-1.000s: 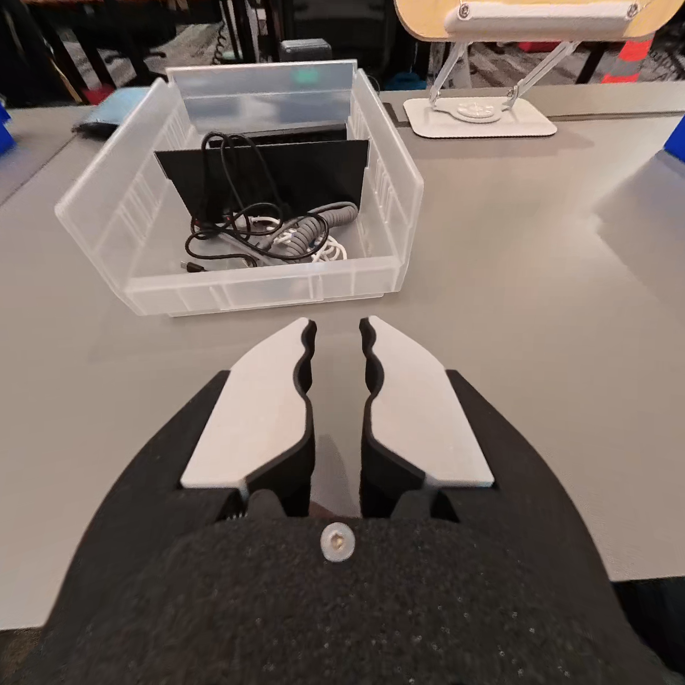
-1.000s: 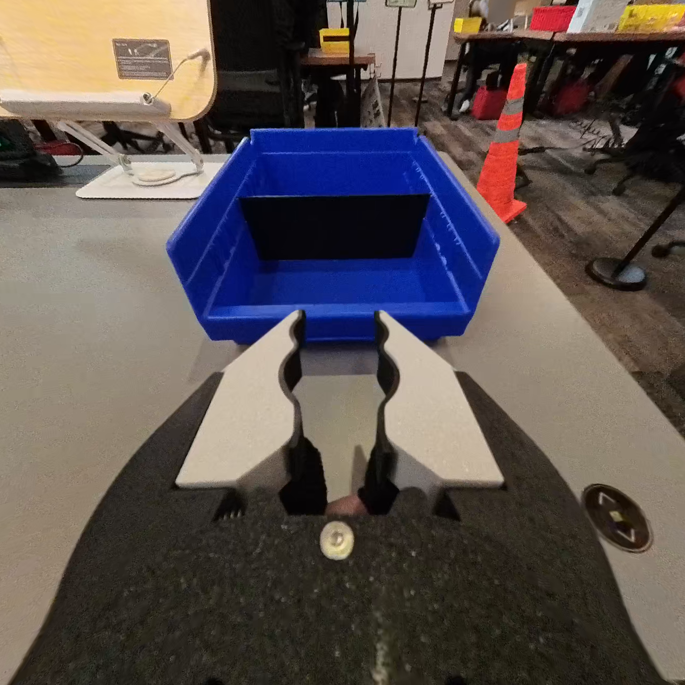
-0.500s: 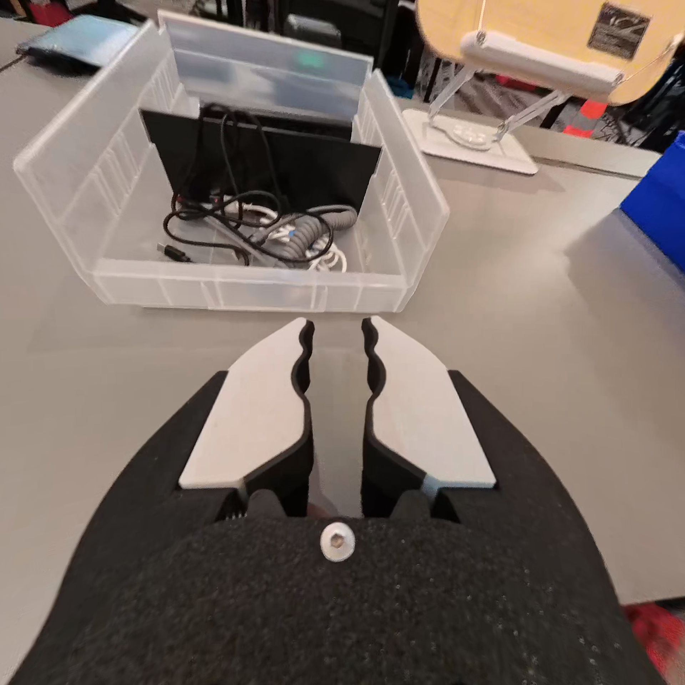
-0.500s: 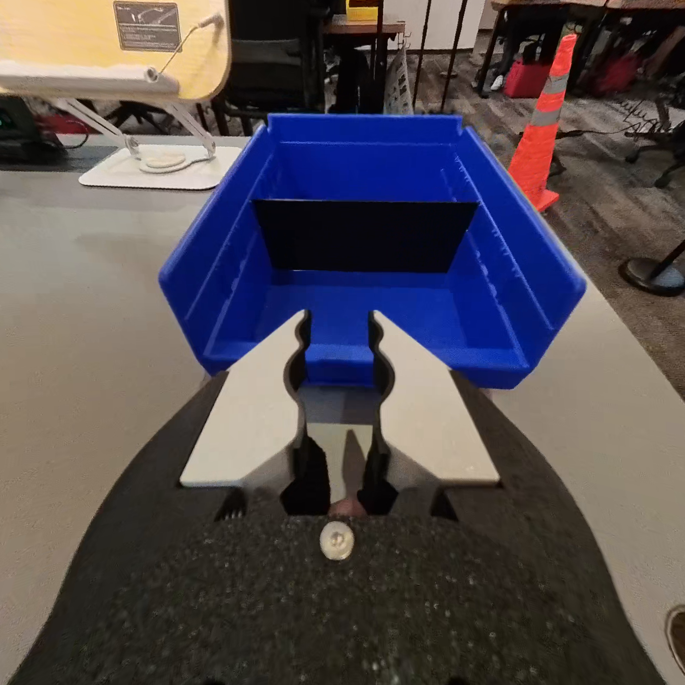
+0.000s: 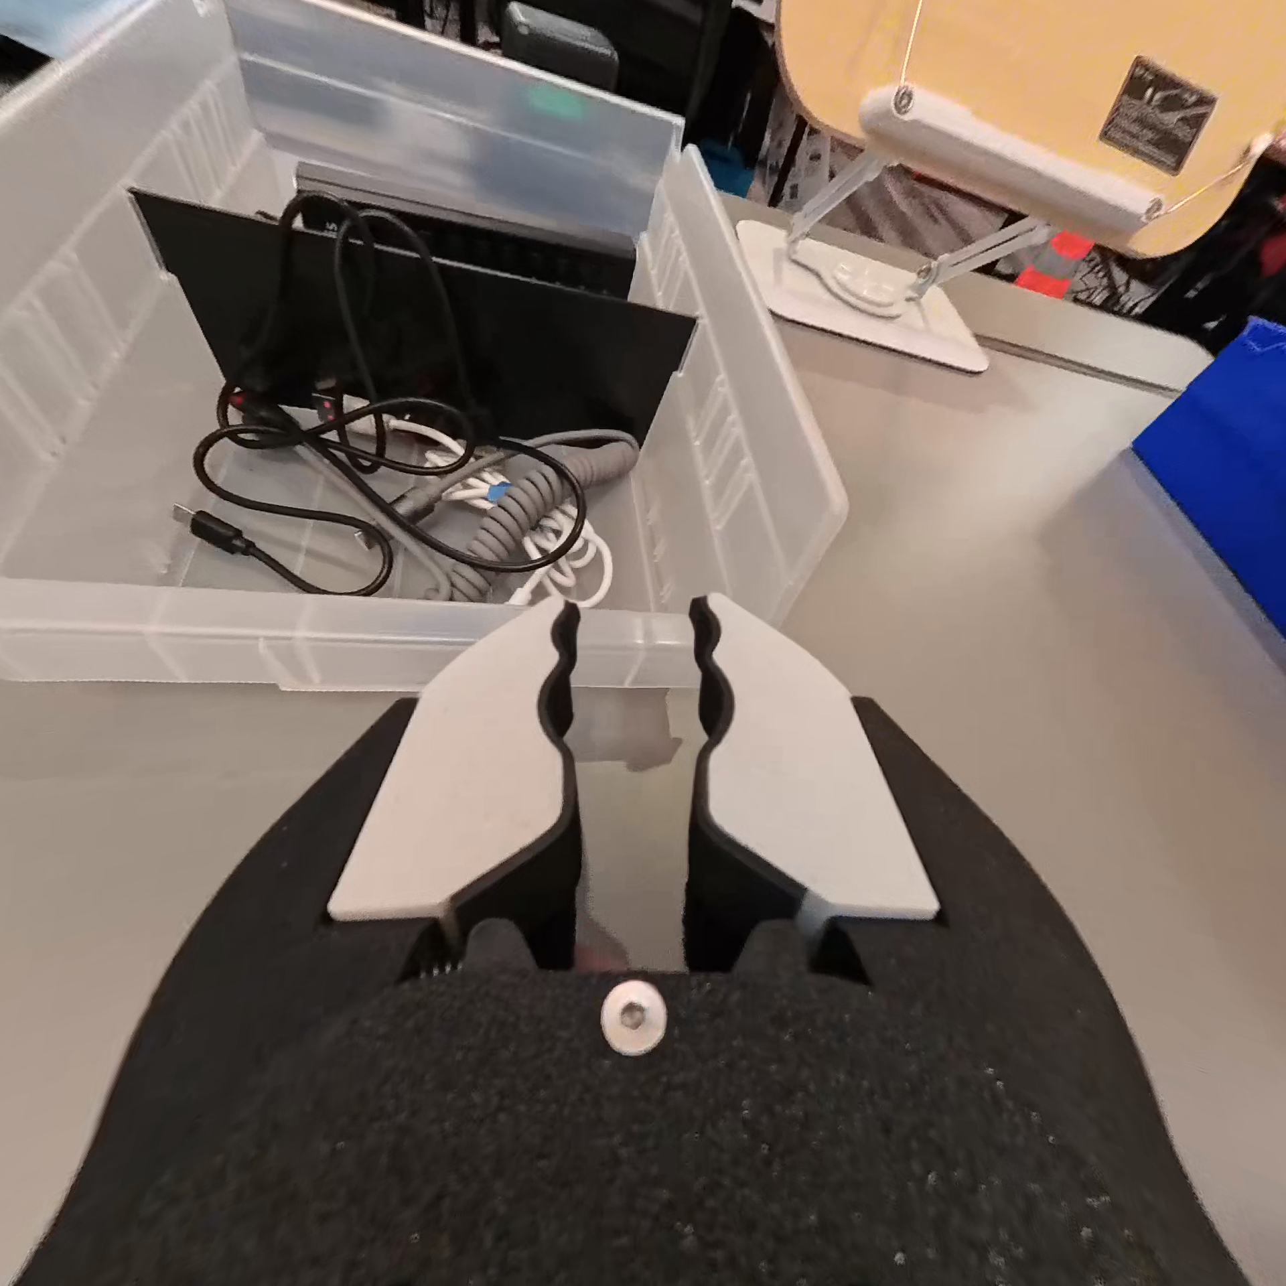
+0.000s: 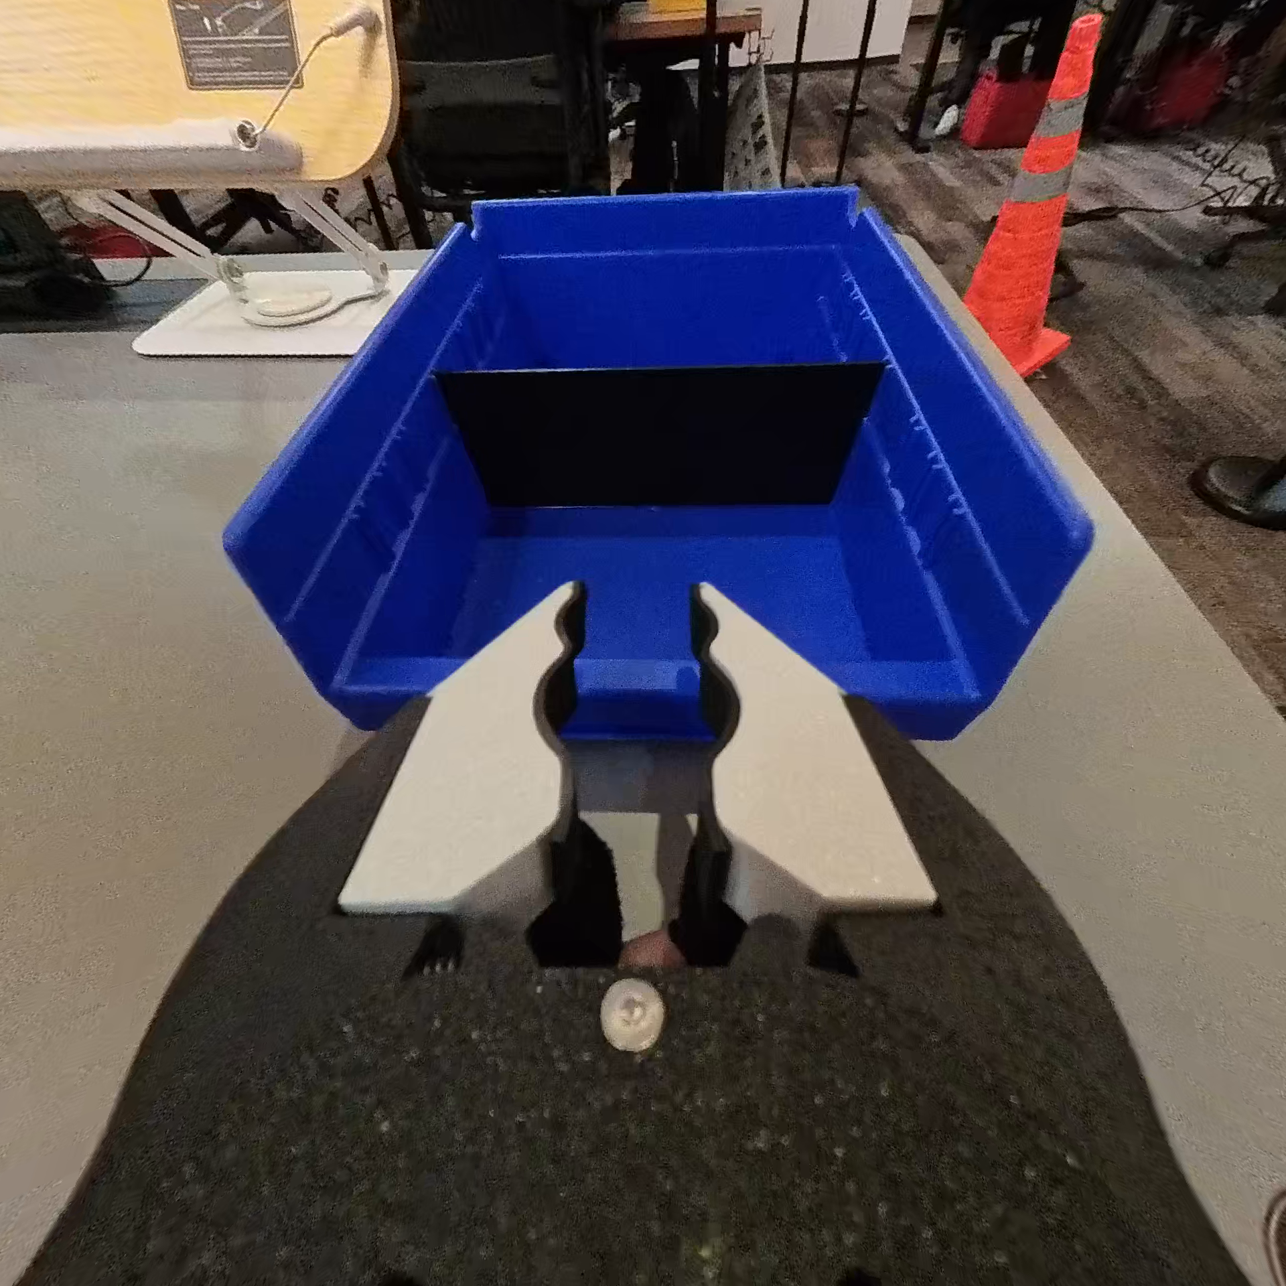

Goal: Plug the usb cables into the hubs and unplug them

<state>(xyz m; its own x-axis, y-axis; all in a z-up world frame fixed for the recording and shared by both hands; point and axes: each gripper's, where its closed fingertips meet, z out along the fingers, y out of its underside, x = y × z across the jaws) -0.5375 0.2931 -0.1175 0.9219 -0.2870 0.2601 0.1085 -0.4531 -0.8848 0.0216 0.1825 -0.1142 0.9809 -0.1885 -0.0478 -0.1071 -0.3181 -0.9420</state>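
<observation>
A clear plastic bin (image 5: 737,445) on the grey table holds a tangle of cables: a black cable (image 5: 278,501), a grey coiled cable (image 5: 515,508) and a white cable (image 5: 577,564). A black divider (image 5: 557,376) stands across the bin, and a dark hub (image 5: 487,236) lies behind it. My left gripper (image 5: 632,612) is open and empty, its tips at the bin's front wall. My right gripper (image 6: 639,591) is open and empty, its tips over the front rim of a blue bin (image 6: 390,501) with a black divider (image 6: 654,431); its front compartment is empty.
A wooden board on a white stand (image 5: 863,292) is at the back of the table, also in the right wrist view (image 6: 250,320). The blue bin's corner (image 5: 1232,473) shows right of the clear bin. An orange cone (image 6: 1030,209) stands on the floor beyond the table's right edge. Across from one pair of fingers to the other is roughly 55 cm. My left tips are roughly 25 cm from the dark hub (image 5: 487,236).
Both grippers have moved forward towards their bins. The left one now reaches the clear bin's front wall; the right one's tips now overlap the blue bin's front rim. Both stay open.
</observation>
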